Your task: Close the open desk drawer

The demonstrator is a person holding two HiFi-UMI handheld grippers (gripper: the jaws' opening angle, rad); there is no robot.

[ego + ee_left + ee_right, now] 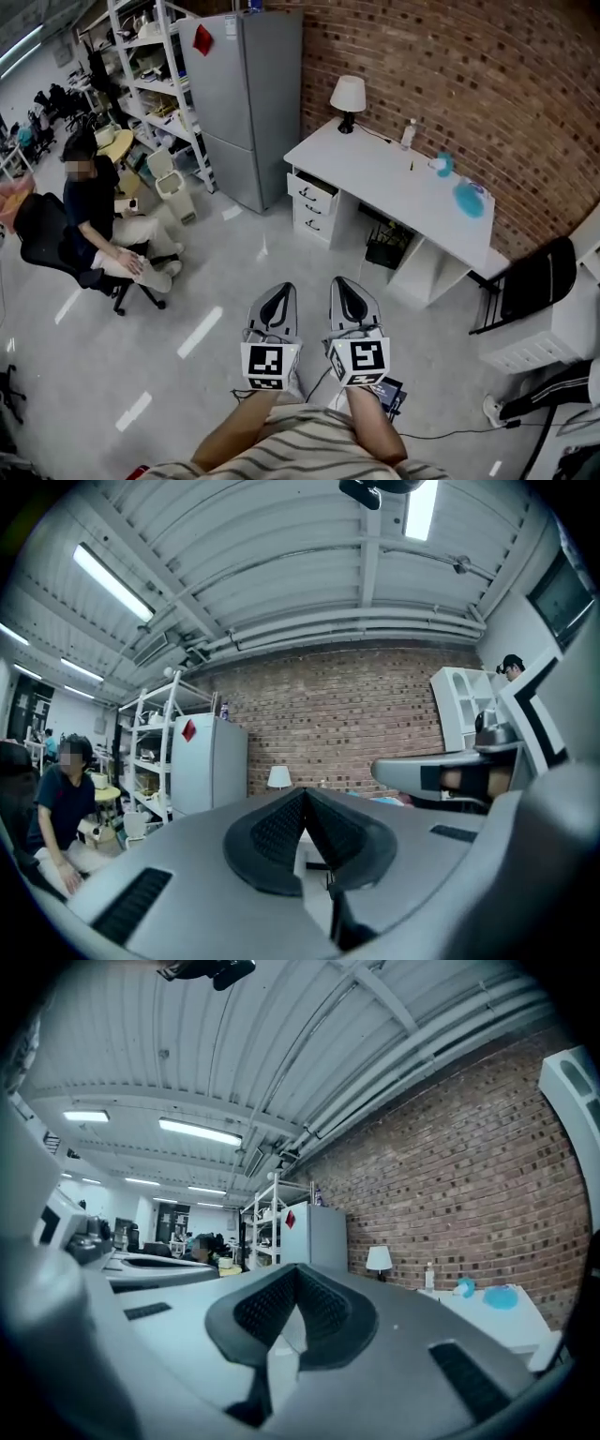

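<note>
Desk drawer (313, 193): top one of stack under lamp end of tabletop (394, 183), standing pulled out a little, well apart from both tools across floor. Left hand-held gripper (278, 292) and right hand-held gripper (347, 287): both hanging close to person's body, jaws pressed together, holding nothing.

Risks, as judged:
- shut tips pushing off-centre, skewing drawer and jamming it part way
- tip sliding off drawer front onto drawer below
- hard shove rocking lamp (348, 96) above
- floor cable (450, 433) near feet snagging during approach
</note>
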